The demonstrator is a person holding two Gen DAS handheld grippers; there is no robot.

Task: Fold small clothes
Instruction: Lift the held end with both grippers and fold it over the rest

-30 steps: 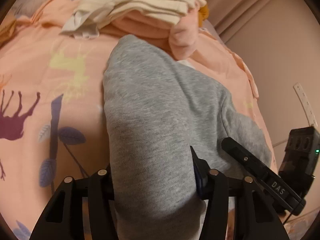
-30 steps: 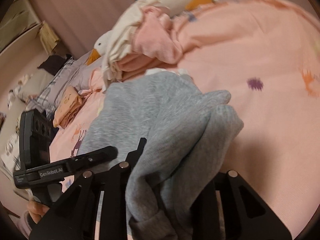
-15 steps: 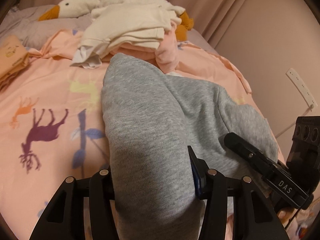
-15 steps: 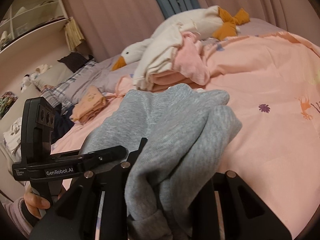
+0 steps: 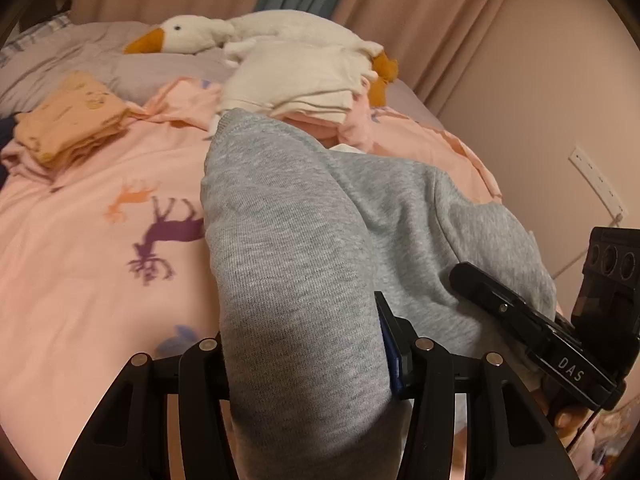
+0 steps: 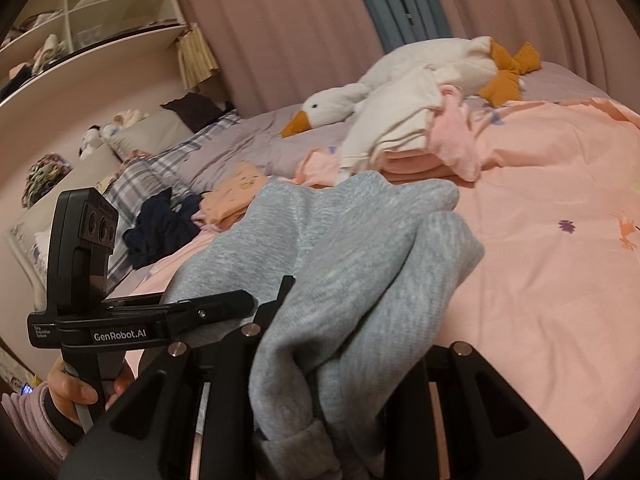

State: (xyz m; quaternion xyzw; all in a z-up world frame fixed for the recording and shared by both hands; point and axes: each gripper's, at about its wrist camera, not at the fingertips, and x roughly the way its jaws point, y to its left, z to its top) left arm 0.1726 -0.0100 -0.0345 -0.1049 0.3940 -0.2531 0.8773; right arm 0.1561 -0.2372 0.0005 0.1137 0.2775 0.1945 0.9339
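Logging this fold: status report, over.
Left gripper and right gripper both shut on grey garment. Garment bunched. Folded clothes pile beyond, not blocking.

Bedroom: bed (image 6: 560, 280), plush goose (image 6: 332, 104), curtains (image 6: 280, 20)

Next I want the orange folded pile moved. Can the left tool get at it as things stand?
Probably not yet: the left tool is clamped on the grey garment, shared with the right tool. The orange folded pile lies uncovered on the bedspread.
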